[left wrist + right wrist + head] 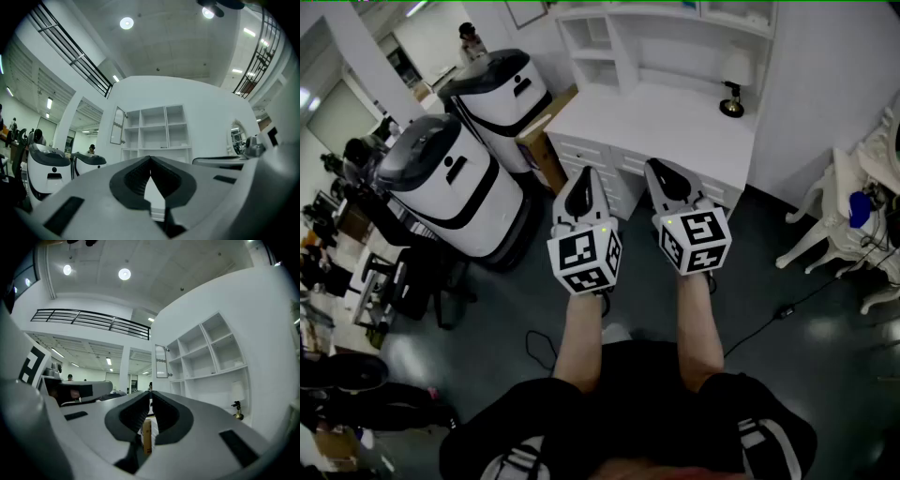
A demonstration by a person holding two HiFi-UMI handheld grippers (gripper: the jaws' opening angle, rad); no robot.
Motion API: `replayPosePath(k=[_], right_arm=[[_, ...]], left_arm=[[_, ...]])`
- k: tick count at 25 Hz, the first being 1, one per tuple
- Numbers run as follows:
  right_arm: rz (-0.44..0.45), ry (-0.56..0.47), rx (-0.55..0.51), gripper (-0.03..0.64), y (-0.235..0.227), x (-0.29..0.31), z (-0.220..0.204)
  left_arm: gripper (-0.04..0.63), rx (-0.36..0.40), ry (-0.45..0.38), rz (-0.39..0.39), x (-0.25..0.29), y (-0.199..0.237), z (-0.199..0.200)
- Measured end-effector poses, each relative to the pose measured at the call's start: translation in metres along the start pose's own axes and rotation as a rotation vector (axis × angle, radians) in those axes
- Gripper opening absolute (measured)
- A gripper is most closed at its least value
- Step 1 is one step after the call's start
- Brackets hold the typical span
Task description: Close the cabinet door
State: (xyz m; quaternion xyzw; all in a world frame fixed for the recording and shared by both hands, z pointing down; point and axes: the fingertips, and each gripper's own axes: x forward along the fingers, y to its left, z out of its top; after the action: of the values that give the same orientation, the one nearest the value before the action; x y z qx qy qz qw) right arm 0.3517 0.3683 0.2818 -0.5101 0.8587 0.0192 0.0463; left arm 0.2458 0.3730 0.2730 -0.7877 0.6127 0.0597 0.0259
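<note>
On my head cam the shelf unit (675, 37) is chopped off by the top edge, and the white chair (830, 220) by the right one. In the left gripper view my left gripper (150, 158) blocks the desk (675, 122) under the shelves. Right gripper view: just a sliver of cardboard box (146, 436) peeks past my right gripper (150, 393).

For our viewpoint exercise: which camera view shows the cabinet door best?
Left gripper view: the door hangs open left of the shelves. The right gripper view shows it too, more obliquely; the head view crops it at its top edge.
</note>
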Motion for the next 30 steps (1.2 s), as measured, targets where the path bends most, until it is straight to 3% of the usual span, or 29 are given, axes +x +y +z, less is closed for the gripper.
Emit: replayPosePath(k=[5, 12, 18, 30], right_arm=[[0.038, 0.046, 0.002, 0.035, 0.013, 0.018, -0.014], [0.077, 0.032, 0.019, 0.035, 0.035, 0.043, -0.028], [0.035, 0.045, 0.051, 0.034, 0.022, 0.072, -0.045], [0.059, 0.084, 0.060, 0.034, 0.051, 0.169, -0.054]], left_arm=[[0.012, 0.010, 0.034, 0.014, 0.006, 0.012, -0.006], [0.012, -0.010, 0.051, 0.060, 0.007, 0.050, -0.021], [0.012, -0.037, 0.069, 0.052, 0.026, 0.075, -0.040], [0.012, -0.078, 0.081, 0.098, 0.078, 0.169, -0.034]])
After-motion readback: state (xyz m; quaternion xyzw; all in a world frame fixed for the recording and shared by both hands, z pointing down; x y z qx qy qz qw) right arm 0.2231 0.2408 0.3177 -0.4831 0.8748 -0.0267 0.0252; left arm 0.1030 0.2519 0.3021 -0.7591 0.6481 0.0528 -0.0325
